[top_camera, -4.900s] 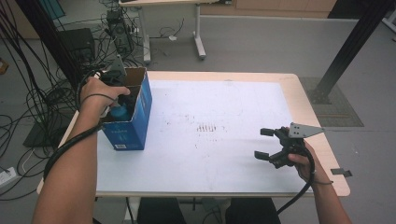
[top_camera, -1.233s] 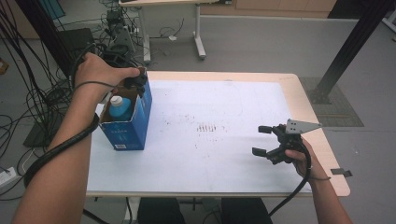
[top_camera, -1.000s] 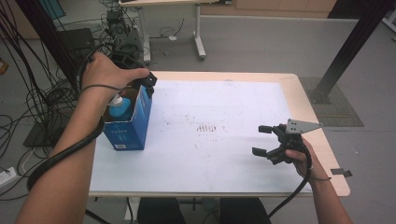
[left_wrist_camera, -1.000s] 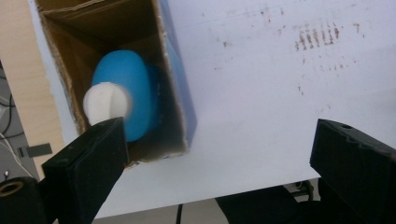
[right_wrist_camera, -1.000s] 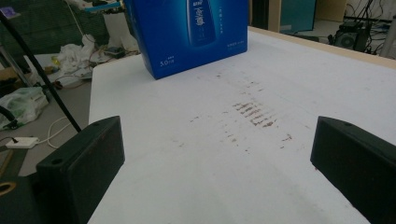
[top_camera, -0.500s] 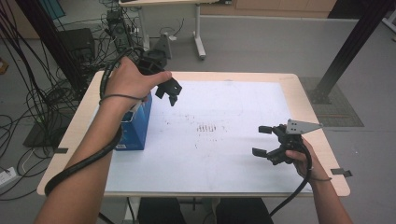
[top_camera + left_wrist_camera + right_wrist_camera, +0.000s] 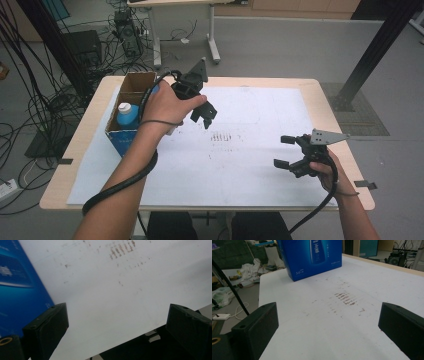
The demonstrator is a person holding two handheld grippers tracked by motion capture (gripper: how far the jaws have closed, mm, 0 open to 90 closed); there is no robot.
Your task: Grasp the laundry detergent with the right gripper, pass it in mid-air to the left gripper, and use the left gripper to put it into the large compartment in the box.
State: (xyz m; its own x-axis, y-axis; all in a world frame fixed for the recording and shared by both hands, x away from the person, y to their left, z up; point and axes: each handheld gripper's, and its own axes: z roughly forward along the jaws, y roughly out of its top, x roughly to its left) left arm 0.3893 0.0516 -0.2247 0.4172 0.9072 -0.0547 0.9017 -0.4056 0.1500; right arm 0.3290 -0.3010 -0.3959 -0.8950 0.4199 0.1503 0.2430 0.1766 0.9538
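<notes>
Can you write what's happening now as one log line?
left gripper: open, empty, over white paper | right gripper: open, empty | blue cardboard box: holds white-capped bottle

My left gripper [image 7: 202, 114] is all black plastic, with a grey three-cornered plate [image 7: 198, 69] on top. A thick black cable [image 7: 122, 179] trails from it and loops under my bare forearm; no sleeve on either arm. My right gripper [image 7: 282, 151] is the same black build, its grey plate [image 7: 327, 136] flat and pointed, a black cable [image 7: 314, 211] running off its rear. In the left gripper view my fingers [image 7: 47, 328] are blocky matt-black pads, each with a small hole near the top corner, and a brass-coloured ring [image 7: 5, 341] sits at the lower left.
</notes>
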